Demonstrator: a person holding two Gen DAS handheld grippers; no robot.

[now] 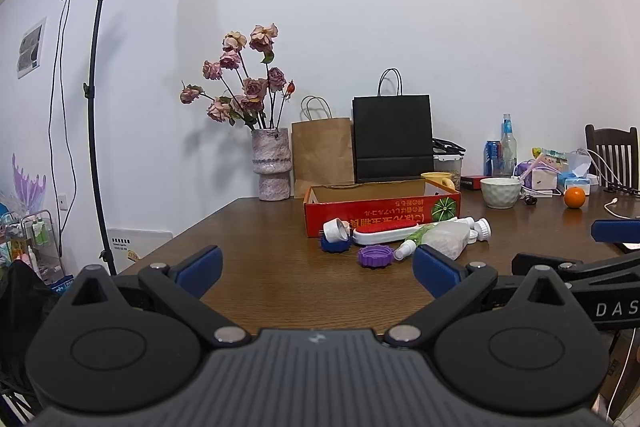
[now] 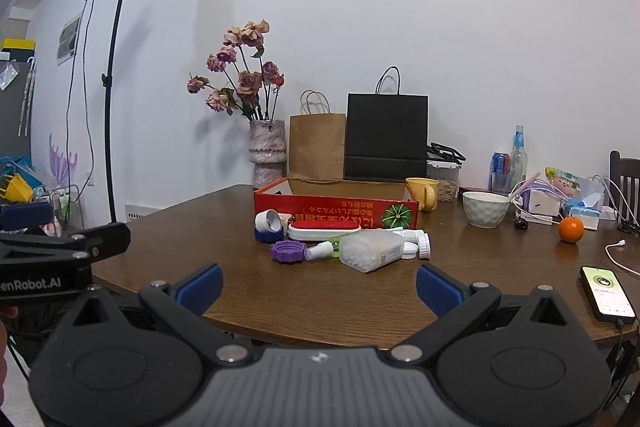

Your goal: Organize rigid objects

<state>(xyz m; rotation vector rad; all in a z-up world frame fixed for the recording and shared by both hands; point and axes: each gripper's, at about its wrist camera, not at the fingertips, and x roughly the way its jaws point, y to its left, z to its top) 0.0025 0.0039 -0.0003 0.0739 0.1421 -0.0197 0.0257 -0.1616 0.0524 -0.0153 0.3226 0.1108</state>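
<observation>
- Both grippers, left (image 1: 318,269) and right (image 2: 319,287), hover wide and empty over the table's (image 2: 224,227) near edge.
- Mid-table, a clutter sits against the red box's (image 2: 336,214) front: blue cap (image 2: 268,235) under a white cap (image 2: 267,219), purple lid (image 2: 287,252), red brush (image 2: 324,229), frosted bottle (image 2: 370,250).
- Bowl (image 2: 485,209), orange (image 2: 571,229) and phone (image 2: 607,293) lie toward the right edge.

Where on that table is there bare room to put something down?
Bare wood lies left of the red box, toward the vase, and between the purple cap and the near edge. The right end around the phone is crowded.
</observation>
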